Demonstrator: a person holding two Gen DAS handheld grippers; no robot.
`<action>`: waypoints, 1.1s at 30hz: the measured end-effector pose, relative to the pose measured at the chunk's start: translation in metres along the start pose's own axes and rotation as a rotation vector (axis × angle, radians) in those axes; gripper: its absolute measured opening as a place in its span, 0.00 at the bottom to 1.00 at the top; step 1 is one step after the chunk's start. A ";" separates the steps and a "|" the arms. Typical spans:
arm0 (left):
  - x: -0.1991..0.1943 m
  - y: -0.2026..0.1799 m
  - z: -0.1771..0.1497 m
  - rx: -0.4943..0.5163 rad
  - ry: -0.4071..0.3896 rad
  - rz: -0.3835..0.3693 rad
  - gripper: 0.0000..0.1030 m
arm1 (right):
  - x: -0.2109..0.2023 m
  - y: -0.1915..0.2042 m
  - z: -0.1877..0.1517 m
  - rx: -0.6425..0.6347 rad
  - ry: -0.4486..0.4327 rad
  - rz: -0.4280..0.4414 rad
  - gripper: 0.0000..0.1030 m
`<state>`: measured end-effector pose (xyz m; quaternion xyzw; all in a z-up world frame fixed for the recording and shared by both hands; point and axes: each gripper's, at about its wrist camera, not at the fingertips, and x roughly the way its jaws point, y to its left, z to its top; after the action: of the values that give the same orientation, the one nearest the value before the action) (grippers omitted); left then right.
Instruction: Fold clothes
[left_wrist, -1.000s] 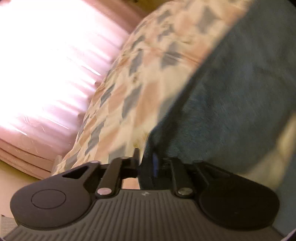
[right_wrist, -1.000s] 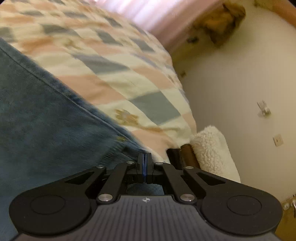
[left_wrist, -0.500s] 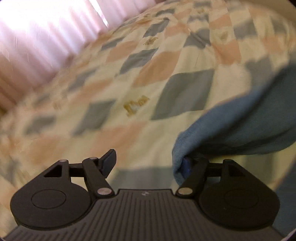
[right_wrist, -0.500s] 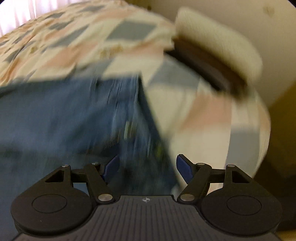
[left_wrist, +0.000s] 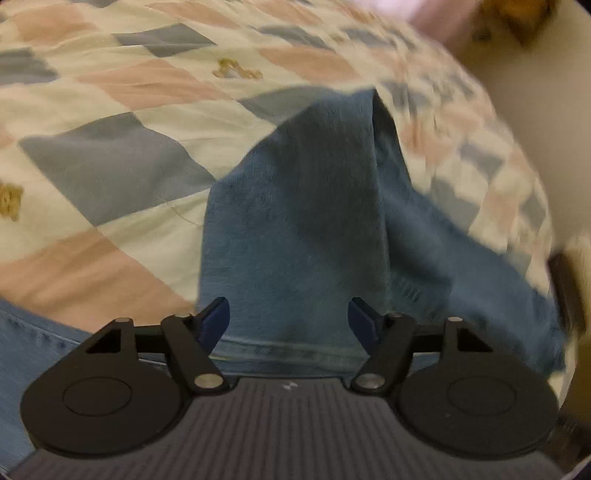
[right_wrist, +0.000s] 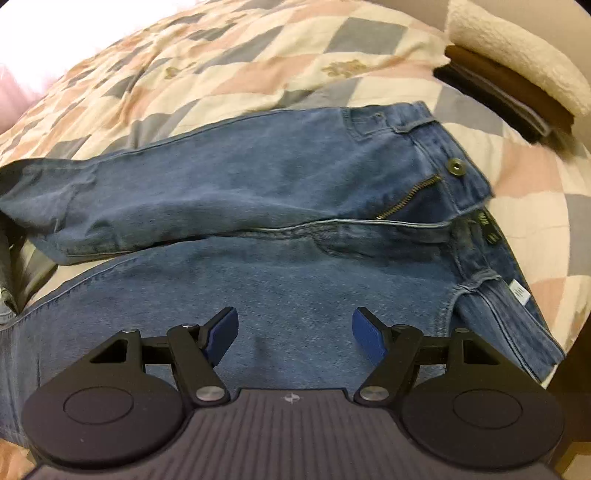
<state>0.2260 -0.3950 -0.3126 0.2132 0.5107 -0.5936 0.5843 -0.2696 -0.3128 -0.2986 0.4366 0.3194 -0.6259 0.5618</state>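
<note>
Only the right view shows the jeans zipper.

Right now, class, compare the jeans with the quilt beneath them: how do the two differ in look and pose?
The jeans are plain blue denim; the quilt is checked in pink, grey and cream. The jeans lie folded lengthwise, one leg over the other, while the quilt lies spread wide. The jeans carry a button and zip; the quilt shows none. Both are cloth, and neither is gripped.

Blue denim jeans lie across the frame centre on the checked patchwork quilt — a cream fleece bundle sits upper right.
</note>
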 end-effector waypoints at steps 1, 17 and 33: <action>-0.002 -0.007 -0.003 0.034 -0.012 0.012 0.62 | 0.002 0.002 -0.001 0.010 0.004 0.003 0.69; 0.019 -0.086 0.021 0.789 -0.209 0.557 0.03 | 0.025 0.029 0.005 -0.020 0.008 0.033 0.69; 0.057 0.079 0.111 -0.159 0.035 0.243 0.29 | 0.034 0.010 0.002 0.052 0.037 0.003 0.70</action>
<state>0.3230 -0.5004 -0.3460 0.2367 0.5365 -0.4723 0.6581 -0.2598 -0.3304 -0.3278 0.4629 0.3130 -0.6249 0.5452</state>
